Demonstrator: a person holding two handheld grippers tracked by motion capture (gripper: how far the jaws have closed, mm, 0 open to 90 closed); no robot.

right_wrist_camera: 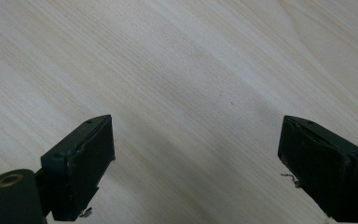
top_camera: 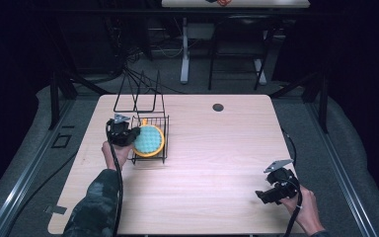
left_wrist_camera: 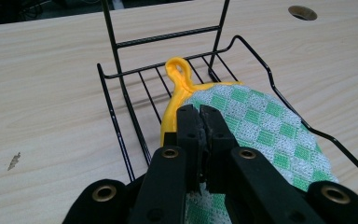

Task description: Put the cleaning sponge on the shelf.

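A lab or recording studio is showing here: black curtains [top_camera: 360, 74] are enclosing a pale wooden tabletop [top_camera: 202, 163], cables [top_camera: 128, 64] are trailing across grey floor, another desk [top_camera: 234, 4] standing behind.

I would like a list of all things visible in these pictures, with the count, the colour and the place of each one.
pot holder: one, green and white checks with yellow edge and loop, in the wire basket, pinched by the left gripper
wire basket: one, black, left rear part of the table, tall handle frame behind
table: one, light wood, round hole near far edge
left gripper: one, black, jaws shut on the pot holder
right gripper: one, black, jaws wide open over bare table, front right
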